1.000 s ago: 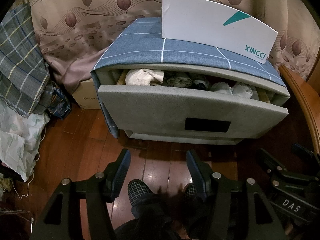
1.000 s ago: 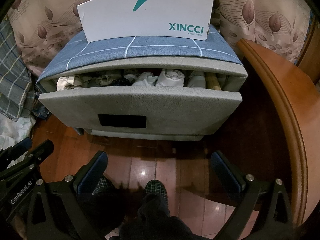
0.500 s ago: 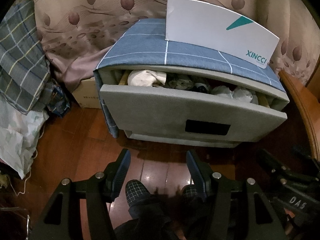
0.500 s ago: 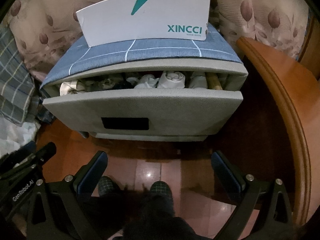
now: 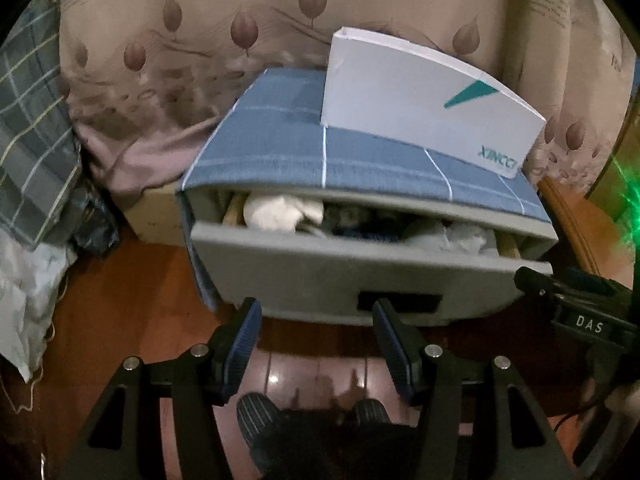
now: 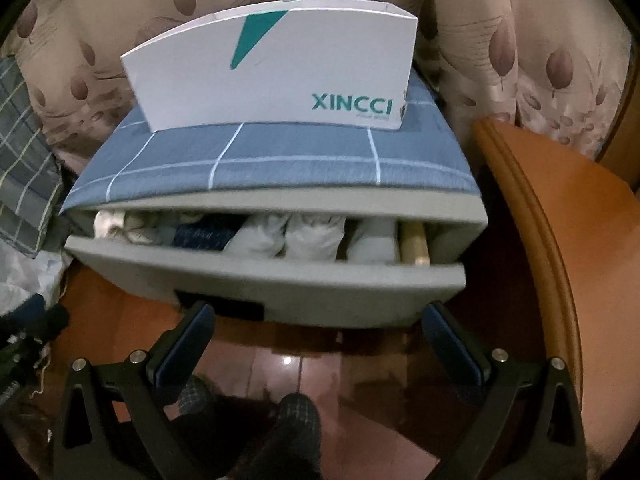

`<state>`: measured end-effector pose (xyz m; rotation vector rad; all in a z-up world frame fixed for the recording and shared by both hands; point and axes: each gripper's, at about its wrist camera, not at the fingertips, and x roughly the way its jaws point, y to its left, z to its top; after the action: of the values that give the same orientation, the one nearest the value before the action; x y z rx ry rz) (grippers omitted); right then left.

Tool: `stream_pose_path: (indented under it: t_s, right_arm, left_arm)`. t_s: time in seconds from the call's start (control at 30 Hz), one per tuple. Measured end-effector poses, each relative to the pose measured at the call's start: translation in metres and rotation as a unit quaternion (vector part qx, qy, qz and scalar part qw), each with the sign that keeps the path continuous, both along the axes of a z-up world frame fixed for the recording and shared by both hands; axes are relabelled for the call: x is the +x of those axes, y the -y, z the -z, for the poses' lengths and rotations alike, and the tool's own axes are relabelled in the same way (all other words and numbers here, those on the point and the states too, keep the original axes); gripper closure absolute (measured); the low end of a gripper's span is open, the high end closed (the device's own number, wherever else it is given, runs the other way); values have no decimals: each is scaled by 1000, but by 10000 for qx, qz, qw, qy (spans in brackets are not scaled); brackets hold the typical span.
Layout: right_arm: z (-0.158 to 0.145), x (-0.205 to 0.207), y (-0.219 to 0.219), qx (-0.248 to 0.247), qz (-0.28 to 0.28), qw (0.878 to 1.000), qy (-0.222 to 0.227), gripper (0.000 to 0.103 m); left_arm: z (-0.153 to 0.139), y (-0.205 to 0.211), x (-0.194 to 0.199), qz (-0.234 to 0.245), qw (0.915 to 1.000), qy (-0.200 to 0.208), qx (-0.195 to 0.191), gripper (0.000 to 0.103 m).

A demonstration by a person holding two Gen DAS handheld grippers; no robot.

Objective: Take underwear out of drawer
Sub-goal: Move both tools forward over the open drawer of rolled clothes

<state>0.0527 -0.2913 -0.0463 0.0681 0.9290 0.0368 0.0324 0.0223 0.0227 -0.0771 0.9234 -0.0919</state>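
So the drawer [image 6: 256,280] is only pulled out partway, and the underwear is sitting in a row in the gap behind the drawer front: rolled white bundles [image 6: 316,236] toward the right, a dark blue piece [image 6: 204,234] nearer the left, and a cream bundle [image 5: 282,212] at the far left end. Nothing is out yet.

Both grippers are empty and hanging in front of the drawer face, over the wooden floor [image 6: 280,364]. The right gripper [image 6: 318,344] has its jaws spread wide; the left gripper [image 5: 316,338] is also spread, just narrower.

My take on doing this well: the opening under the cabinet top is pretty slim, and the blue checked cloth [image 6: 280,156] hangs right at its edge, so I'd come in from above the drawer front at a downward angle instead of straight on. Otherwise a finger probably snags the cloth or bumps the front panel. The right gripper looks best lined up with the white rolls. Pick one roll, straddle it cleanly, then lift up and back. The bundles are packed tight, so a neighbour could easily get dragged along. The white XINCCI box [image 6: 276,68] on top might also tip if the cabinet gets knocked.
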Motion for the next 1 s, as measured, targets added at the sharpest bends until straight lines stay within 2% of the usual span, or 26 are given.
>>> stream_pose_path:
  t_s: [0.17,0.37,0.53,0.63,0.7,0.9,1.0]
  right_arm:
    - [7,25,2,-133,0,9999,-8,1]
    - [17,44,6,-115,80,9999,4,1]
    - [26,55,4,-149,48,9999,-20,1]
    - [32,61,5,-128,62,9999,-77,1]
    - [36,64,7,-98,75,9999,-120,1]
    - [43,75,7,-78,36,9997,-211,1]
    - [45,79,2,-96,-34,9996,-267,1]
  left_arm:
    - [3,-9,28,-64,9999,45,-93,44]
    - [21,-10,63,-30,9999,-116,-93,44]
    - [31,-3,82,106,9998,-115,128,44]
    - [40,-1,94,147,9994,-271,131,44]
    - [40,4,98,197,9992,-193,277,44]
    - [49,12,111,267,9980,-285,490,43]
    - [53,14,115,293,9978,-312,504,41]
